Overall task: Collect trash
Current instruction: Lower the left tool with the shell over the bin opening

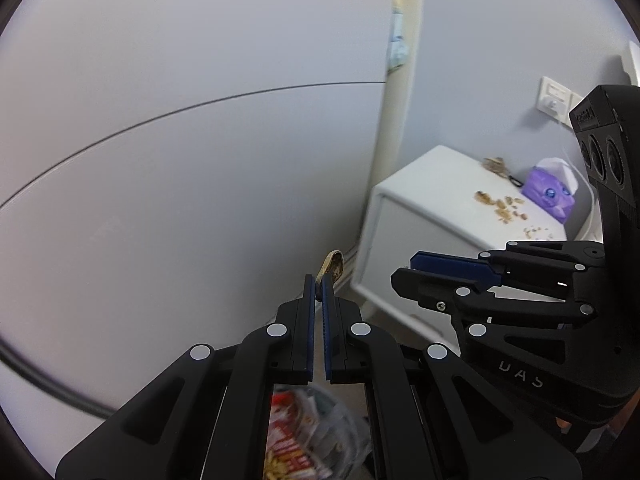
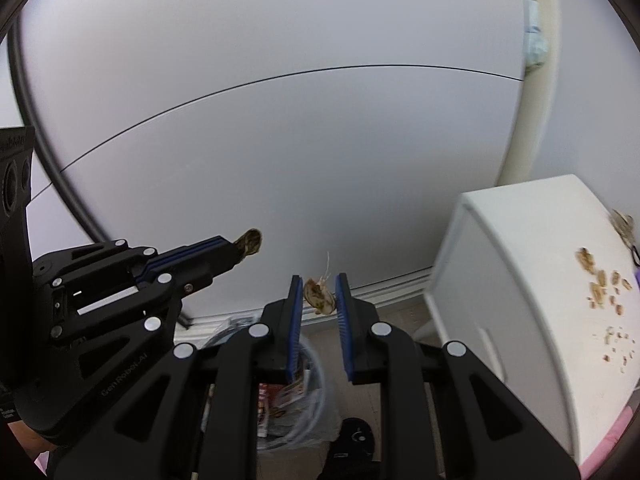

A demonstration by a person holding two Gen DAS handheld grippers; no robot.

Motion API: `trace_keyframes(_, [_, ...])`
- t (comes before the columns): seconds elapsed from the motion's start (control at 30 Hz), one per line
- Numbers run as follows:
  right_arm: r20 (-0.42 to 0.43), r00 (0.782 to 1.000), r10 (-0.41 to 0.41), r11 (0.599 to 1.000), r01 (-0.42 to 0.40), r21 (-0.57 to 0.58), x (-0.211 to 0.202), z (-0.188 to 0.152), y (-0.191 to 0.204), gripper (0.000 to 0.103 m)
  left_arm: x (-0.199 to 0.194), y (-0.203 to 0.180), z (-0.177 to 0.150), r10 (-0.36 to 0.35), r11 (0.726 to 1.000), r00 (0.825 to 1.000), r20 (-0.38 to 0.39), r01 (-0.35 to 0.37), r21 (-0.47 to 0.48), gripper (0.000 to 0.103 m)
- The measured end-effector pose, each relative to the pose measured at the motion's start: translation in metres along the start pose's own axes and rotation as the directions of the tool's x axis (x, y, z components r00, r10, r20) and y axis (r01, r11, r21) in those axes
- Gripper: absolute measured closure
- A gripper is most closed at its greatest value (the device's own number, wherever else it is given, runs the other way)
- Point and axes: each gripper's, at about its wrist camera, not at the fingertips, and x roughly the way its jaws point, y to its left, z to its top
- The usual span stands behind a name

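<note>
My left gripper [image 1: 319, 286] is shut on a thin, curled brown shell piece [image 1: 332, 266] that sticks up past its tips; the right wrist view shows this gripper [image 2: 236, 246] from the side, holding the same piece [image 2: 250, 242]. My right gripper [image 2: 319, 282] is shut on a tan shell fragment [image 2: 319, 298] with a thin fibre sticking up. In the left wrist view it [image 1: 404, 272] sits to the right, its load hidden. Both grippers hang side by side above a clear trash bag [image 2: 296, 400] holding wrappers. More shell bits [image 2: 600, 280] lie scattered on the white bedside cabinet [image 2: 520, 260].
A pale wall fills the background, with a cream pipe [image 1: 396, 120] running up the corner. On the cabinet [image 1: 420, 200] stands a purple tissue pack [image 1: 550, 192]. A wall socket [image 1: 554, 100] sits above it. A black cable [image 2: 40, 140] curves down the wall at the left.
</note>
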Motion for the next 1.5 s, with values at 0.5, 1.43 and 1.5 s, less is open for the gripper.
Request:
trace_keyframes(0.5, [-0.147, 0.987, 0.066, 0.996, -0.074, -0.052, 0.062, -0.040, 0.069, 0.085, -0.003, 0.058, -0.082, 0.067, 0.990, 0.990, -0.121, -0.081, -0.113, 0.101])
trace_keyframes(1.43, [-0.438, 0.893, 0.099, 0.992, -0.124, -0.030, 0.181, -0.142, 0.081, 0.085, 0.085, 0.085, -0.217, -0.011, 0.981, 0.880, -0.475, -0.082, -0.175, 0.101])
trace_keyframes(1.5, [-0.440, 0.893, 0.094, 0.991, -0.125, -0.042, 0.186, -0.148, 0.080, 0.085, 0.086, 0.083, -0.217, -0.016, 0.983, 0.878, -0.479, -0.075, -0.170, 0.101])
